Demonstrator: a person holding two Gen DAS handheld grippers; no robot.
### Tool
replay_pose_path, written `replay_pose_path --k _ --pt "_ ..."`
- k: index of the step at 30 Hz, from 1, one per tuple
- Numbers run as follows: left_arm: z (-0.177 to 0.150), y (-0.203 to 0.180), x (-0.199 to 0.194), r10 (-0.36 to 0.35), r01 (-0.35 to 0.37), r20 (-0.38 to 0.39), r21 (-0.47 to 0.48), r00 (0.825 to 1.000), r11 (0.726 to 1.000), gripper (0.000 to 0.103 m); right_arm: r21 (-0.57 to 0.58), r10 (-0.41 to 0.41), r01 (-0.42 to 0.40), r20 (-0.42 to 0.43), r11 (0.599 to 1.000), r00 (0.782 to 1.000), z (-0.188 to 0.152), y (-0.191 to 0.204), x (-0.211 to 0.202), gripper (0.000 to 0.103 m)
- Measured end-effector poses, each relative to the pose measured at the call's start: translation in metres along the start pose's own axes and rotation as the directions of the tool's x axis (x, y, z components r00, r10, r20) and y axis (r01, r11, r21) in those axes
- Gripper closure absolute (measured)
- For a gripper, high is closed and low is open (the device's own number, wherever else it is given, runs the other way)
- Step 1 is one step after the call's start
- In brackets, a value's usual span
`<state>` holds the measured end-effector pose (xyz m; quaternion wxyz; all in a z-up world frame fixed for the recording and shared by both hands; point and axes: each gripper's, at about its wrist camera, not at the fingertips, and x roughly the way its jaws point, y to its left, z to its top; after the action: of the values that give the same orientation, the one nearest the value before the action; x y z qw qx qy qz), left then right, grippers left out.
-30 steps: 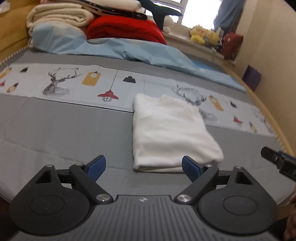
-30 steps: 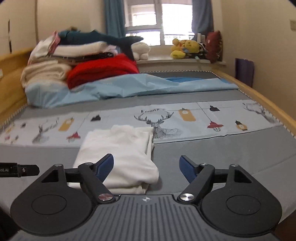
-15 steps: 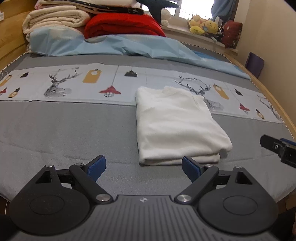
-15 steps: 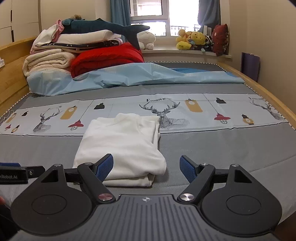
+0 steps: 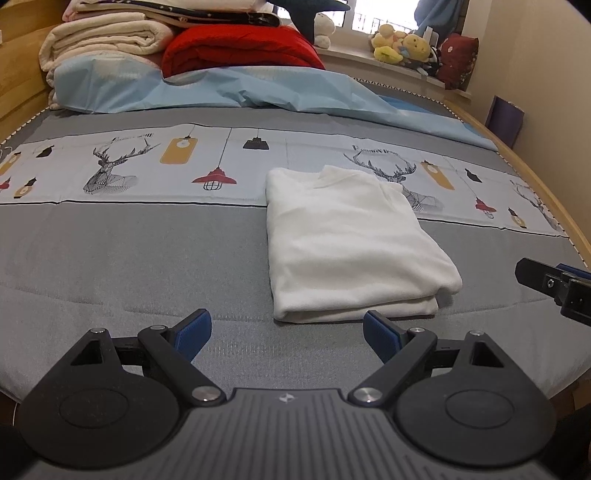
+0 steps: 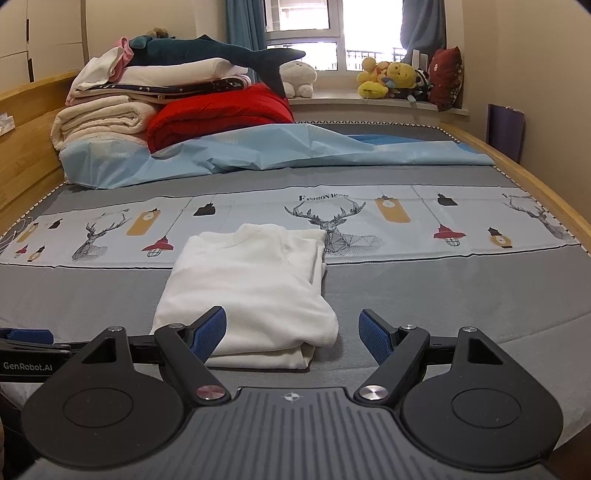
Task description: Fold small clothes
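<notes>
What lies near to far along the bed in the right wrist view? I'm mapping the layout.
Right gripper → white folded shirt → deer-print strip → light blue sheet → red blanket → window.

A white garment (image 5: 343, 236) (image 6: 255, 284) is seen folded into a compact, roughly rectangular stack of several layers. It is laid flat on the grey bed cover (image 5: 129, 258), with its far end, where the neckline is visible, overlapping the pale printed band (image 5: 147, 162). The layered edges are shown at the near end and along the right side.
</notes>
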<state>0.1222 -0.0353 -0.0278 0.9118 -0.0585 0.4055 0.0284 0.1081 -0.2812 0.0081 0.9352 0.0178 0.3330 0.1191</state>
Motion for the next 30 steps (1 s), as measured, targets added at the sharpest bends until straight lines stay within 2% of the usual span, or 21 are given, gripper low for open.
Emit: replay_pose_path --k 30 --pt "-0.0013 -0.0058 0.0002 -0.023 0.023 0.006 0.025 1.000 0.999 0.010 -0.031 0.020 -0.021 -0.005 0.999 1.000 0.0014 0.0069 0.0012 0.023"
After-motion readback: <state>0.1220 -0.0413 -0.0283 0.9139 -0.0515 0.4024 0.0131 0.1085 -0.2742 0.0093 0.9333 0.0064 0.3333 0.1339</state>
